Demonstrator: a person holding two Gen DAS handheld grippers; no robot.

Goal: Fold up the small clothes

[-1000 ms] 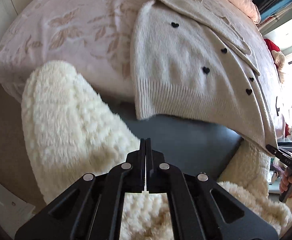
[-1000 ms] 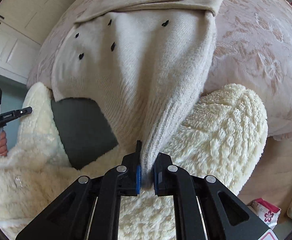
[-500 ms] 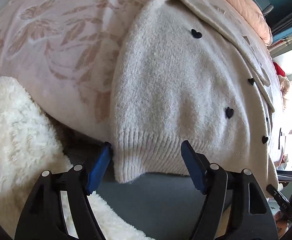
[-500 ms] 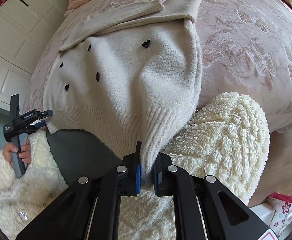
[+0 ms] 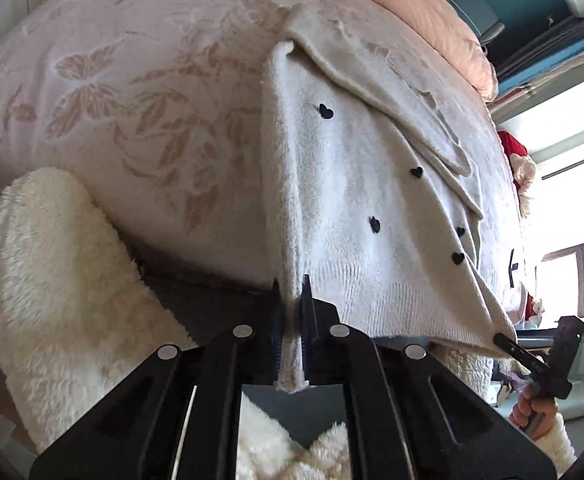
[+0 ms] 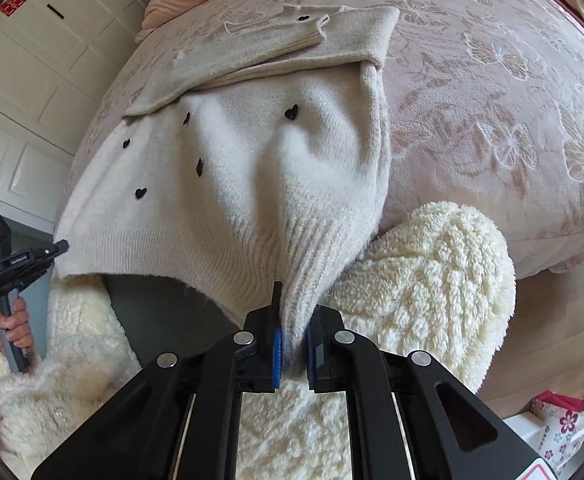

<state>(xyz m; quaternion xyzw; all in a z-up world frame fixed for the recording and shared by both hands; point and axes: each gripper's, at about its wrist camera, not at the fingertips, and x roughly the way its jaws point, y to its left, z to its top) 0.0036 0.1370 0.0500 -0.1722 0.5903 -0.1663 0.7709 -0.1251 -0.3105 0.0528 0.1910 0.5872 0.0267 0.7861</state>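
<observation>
Both lower corners of the sweater gripped, bottom fold about to begin

A bedspread with a leaf pattern is carrying a cream sweater with black hearts, its hem hanging over the near edge and its sleeves already lying folded across the top. The left gripper is clamping one hem corner, and the right gripper is pinching the other. The hem likely remains to be carried up to halve the body.
</observation>
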